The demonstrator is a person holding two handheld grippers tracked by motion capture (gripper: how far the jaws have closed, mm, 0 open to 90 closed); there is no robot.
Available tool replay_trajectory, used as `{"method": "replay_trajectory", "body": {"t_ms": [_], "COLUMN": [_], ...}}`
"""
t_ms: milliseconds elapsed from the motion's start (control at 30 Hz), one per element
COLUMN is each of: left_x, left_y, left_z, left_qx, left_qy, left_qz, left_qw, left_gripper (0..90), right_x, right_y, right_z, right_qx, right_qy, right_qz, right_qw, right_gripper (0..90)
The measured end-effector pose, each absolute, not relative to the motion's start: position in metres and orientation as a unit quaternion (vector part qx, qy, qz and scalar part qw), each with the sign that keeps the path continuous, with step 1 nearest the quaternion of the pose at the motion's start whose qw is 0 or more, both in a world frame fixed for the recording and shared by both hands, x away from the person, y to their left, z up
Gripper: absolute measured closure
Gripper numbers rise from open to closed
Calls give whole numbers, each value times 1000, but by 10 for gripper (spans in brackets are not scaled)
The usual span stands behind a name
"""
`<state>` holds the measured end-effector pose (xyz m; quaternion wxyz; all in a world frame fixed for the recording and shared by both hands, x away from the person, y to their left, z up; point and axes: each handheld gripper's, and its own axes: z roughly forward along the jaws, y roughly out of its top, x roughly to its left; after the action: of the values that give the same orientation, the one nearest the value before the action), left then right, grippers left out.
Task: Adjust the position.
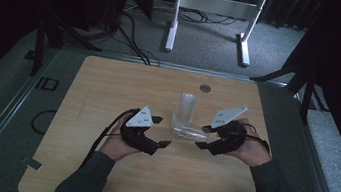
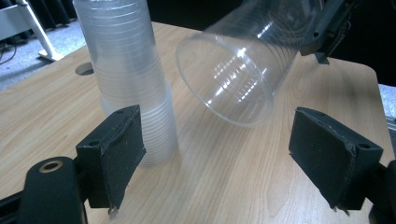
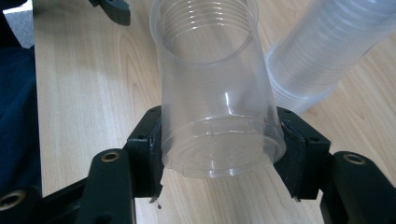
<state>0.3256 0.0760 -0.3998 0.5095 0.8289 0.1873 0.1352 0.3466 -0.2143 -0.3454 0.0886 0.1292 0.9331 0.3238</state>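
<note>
One clear plastic cup [image 3: 217,93] is carried on its side, long axis roughly level above the desk [image 1: 109,87]. Its closed base sits between the fingers [image 3: 147,144] of the right gripper [image 3: 219,154]; its open mouth points away from that gripper, toward the left gripper [image 2: 233,154].

Appearance: the cup is transparent and thin-walled, with fine horizontal ribs near the rim and a stepped ring at the base. The wood grain of the desk shows through the wall.

Right gripper: both fingers are clenched on the cup, one pad pressed against each side of the base ring. The base itself faces back toward the gripper body.

Left gripper: the fingers [image 2: 116,149] are released and spread wide, touching nothing. In the left gripper view the cup mouth lies ahead of and above the finger gap, nearer the right-hand finger.

One stack of nested clear cups [image 2: 126,70] stands upright on the desk, mouth down, just beyond the left-hand finger of the left gripper and just beside the carried cup.
</note>
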Motion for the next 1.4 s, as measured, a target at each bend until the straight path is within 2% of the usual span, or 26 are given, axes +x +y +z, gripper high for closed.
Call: {"method": "replay_trajectory", "body": {"t_ms": [1400], "left_x": [334], "left_y": [90], "left_z": [-396], "left_qx": [793], "left_qy": [190], "left_qz": [74], "left_qw": [574], "left_gripper": [221], "right_x": [344], "right_y": [-221], "right_z": [-340], "right_qx": [136], "right_qy": [878], "right_qz": [448], "right_qw": [100], "right_gripper": [414]}}
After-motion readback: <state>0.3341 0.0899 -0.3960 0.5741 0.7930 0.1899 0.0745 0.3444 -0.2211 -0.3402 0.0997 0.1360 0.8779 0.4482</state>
